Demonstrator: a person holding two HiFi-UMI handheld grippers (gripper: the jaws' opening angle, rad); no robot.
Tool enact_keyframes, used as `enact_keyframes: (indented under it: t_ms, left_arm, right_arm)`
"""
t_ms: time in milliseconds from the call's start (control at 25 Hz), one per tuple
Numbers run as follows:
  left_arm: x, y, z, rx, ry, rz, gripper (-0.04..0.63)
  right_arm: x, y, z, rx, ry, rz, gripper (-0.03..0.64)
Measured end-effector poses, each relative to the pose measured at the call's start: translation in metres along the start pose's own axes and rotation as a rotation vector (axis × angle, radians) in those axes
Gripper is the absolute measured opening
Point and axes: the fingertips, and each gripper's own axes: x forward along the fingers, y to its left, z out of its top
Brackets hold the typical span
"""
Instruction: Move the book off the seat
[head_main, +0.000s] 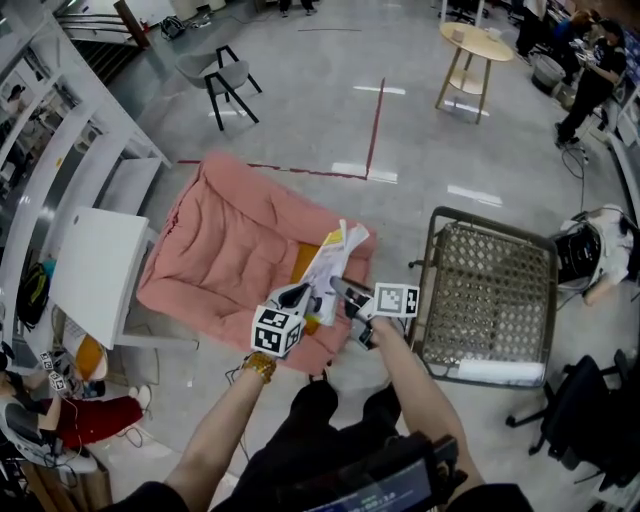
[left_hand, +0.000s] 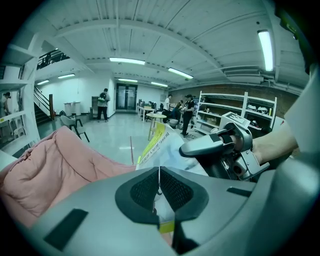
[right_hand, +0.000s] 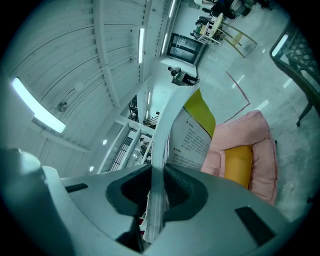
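A white table (head_main: 95, 265) stands at the far left, just beside the pink cushioned seat (head_main: 225, 235). At the seat's front right corner the book (head_main: 335, 255) is raised, open and tilted, over a yellow pad (head_main: 303, 262) that lies on the cushion. The left gripper (head_main: 300, 296) has its 2 jaws pressed together on a thin edge of the book, with only a sliver of paper between the pads (left_hand: 145, 190). Just beside it, the right gripper (head_main: 345, 293) is clamped on a thick wad of the book's pages, which fan up out of its jaws. Further right stands 1 wicker chair (head_main: 490, 290), well apart from the seat.
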Motion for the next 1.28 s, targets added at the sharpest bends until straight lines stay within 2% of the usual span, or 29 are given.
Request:
enact_keyframes:
  t_ms: [320, 1000, 1280]
  left_arm:
    - [0.017, -0.031, 0.011, 0.031, 0.01, -0.044, 0.014]
    - [0.072, -0.117, 0.044, 0.096, -0.002, -0.17, 0.014]
    - [0.089, -0.145, 0.054, 0.117, -0.001, -0.188, 0.014]
  right_arm:
    - [-0.033, 0.002, 0.018, 0.01, -0.058, 0.02, 0.075]
    - [-0.128, -0.02, 0.055, 0.015, -0.166, -0.032, 0.075]
    - [-0.163, -0.026, 0.07, 0.032, -0.199, -0.043, 0.075]
